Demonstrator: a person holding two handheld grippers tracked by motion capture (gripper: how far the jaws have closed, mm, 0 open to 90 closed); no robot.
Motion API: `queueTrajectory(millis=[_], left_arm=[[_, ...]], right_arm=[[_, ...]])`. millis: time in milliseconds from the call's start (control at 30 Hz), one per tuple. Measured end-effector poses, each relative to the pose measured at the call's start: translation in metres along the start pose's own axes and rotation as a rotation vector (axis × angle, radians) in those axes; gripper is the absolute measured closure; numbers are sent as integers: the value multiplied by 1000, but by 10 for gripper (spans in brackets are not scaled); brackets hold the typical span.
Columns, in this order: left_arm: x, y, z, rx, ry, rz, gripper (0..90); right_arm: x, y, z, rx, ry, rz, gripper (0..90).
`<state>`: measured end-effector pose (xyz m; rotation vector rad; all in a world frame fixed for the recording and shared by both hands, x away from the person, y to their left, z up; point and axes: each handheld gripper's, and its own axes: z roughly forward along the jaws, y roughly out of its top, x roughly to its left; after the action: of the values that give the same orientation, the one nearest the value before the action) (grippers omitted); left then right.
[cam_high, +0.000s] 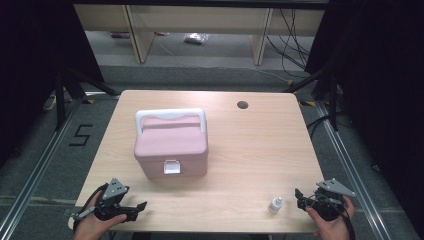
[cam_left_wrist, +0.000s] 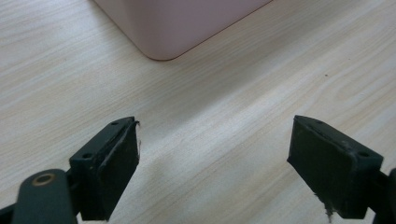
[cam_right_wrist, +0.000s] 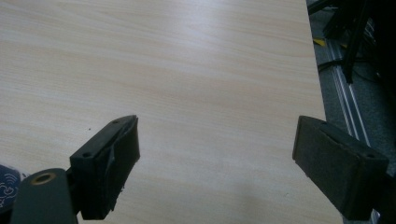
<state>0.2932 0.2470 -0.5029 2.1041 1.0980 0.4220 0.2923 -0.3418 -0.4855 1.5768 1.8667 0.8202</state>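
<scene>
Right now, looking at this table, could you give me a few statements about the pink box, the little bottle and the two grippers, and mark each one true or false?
1. The pink box has its lid shut. True.
2. The small white bottle lies on top of the box. False: it stands on the table, near the right gripper.
3. The left gripper is open and holds nothing. True.
4. The right gripper clamps the bottle. False: its jaws are apart with only bare table between them.
5. The box's white handle is on its lid. True.
</scene>
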Motion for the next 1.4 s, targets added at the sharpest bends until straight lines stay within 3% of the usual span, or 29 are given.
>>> queueTrajectory(millis=[100, 133, 167, 200, 267, 300, 333, 400, 467, 500, 600, 700, 733, 833, 900, 1000, 1100, 1133, 1233, 1267, 1300, 1333, 1367, 1400], left_arm=[[0, 0, 1, -13, 5, -14, 155], [1, 0, 1, -1, 20, -2, 155], [1, 0, 1, -1, 20, -2, 156], [1, 1, 1, -12, 12, -15, 156], [1, 1, 0, -12, 22, -16, 158], [2, 2, 0, 0, 35, -7, 164], [6, 4, -3, 33, 48, 21, 164], [9, 6, -3, 31, 60, 12, 166], [10, 7, -3, 24, 63, 2, 169], [12, 9, -5, 25, 66, -4, 169], [18, 15, -8, 14, 95, -8, 169], [23, 19, -8, 16, 93, -12, 175], [23, 19, -8, 16, 93, -12, 186], [29, 22, -4, 21, 94, -32, 200], [34, 26, -1, 17, 83, -50, 230], [40, 32, 0, 21, 93, -37, 256], [43, 36, 0, 13, 92, -45, 275], [45, 38, 0, 18, 92, -44, 281], [50, 43, 1, 17, 96, -48, 298], [51, 44, 2, 15, 91, -57, 308], [51, 46, 3, 5, 94, -58, 317], [51, 47, 5, -14, 101, -80, 317], [54, 49, 3, 10, 93, -54, 323], [53, 50, 5, -11, 99, -74, 330]], right_arm=[[0, 0, 1, 5, -17, 3, 157], [-4, 1, 1, -7, -16, -44, 156], [-4, 1, 1, -7, -16, -44, 156], [-1, 0, 1, -1, 3, -3, 156], [-1, 1, 0, 12, 3, -1, 156], [1, 1, -2, 28, -5, 25, 156], [-5, 2, 0, 7, 8, -34, 156], [-6, 2, 1, -20, 10, -38, 156], [-6, 4, 1, -5, 15, -36, 156], [-4, 4, 2, -6, 1, -10, 156], [-9, 7, 3, -10, 22, -27, 156], [-12, 10, 5, -21, 45, -25, 157], [-8, 11, 4, -5, 31, 20, 158], [-14, 16, 6, -26, 25, -35, 161], [-15, 19, 8, -41, 27, -35, 167], [-16, 26, 8, -34, 55, -20, 186], [-13, 30, 10, -29, 51, -1, 215], [-16, 34, 14, -35, 61, -43, 230], [-15, 39, 17, -31, 72, -60, 253], [-12, 41, 18, -26, 70, -34, 257], [-10, 47, 22, -37, 80, -77, 288], [-10, 47, 22, -37, 80, -77, 288], [-9, 50, 23, -39, 94, -90, 303], [-6, 53, 25, -35, 105, -97, 313]])
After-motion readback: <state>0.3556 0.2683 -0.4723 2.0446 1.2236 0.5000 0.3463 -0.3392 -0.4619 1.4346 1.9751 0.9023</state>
